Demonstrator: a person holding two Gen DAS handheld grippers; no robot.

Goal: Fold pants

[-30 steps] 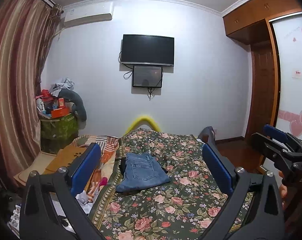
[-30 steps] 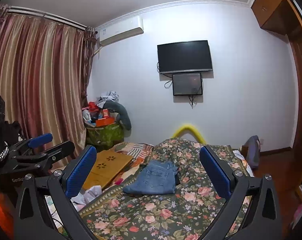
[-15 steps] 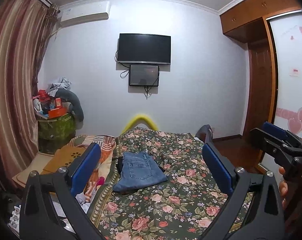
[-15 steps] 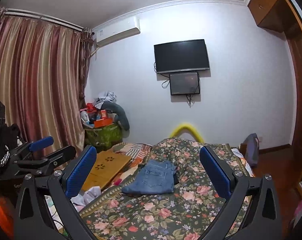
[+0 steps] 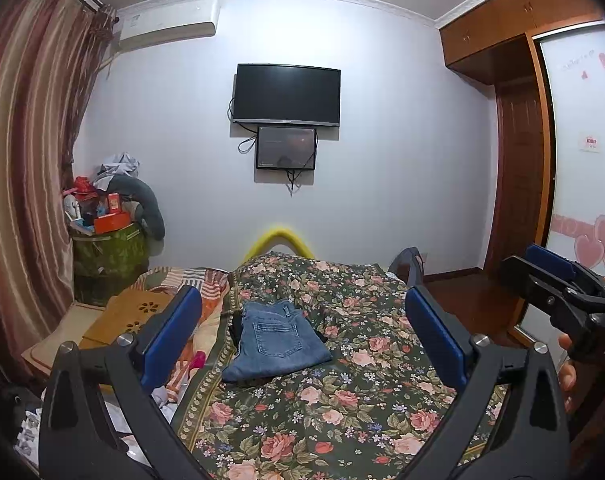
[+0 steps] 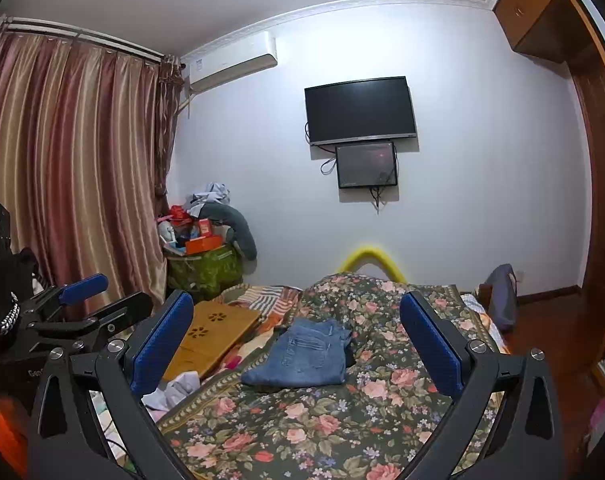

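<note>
Only a scrap of writing can be read: white letters "DAS" on the black body of the right gripper (image 5: pixel 558 276) where it shows at the edge of the left wrist view, and a partial "Go" on the left gripper (image 6: pixel 102 300) in the right wrist view; the small label on the air conditioner (image 6: pixel 232 65) is too small to make out. Compared with a second ago, both cameras have drawn back slightly, so the folded jeans (image 5: pixel 276 340) sit a little lower and smaller between the fingers, while the jeans themselves lie unmoved. Both grippers hang above the bed with their blue-padded fingers (image 5: pixel 173 334) spread wide apart, holding nothing. The jeans are blue denim folded into a compact rectangle, a stitched back pocket facing up, lying on the floral bedspread (image 5: pixel 342 412), a dark green cloth printed with pink roses, with something dark partly under their far edge. Left of the bed lies a flat wooden board (image 6: pixel 212 336) with flower-shaped cut-outs. A glossy black television (image 5: pixel 286 95) hangs on the pale wall, and striped satin curtains (image 6: pixel 70 168) hang at the left.
</note>
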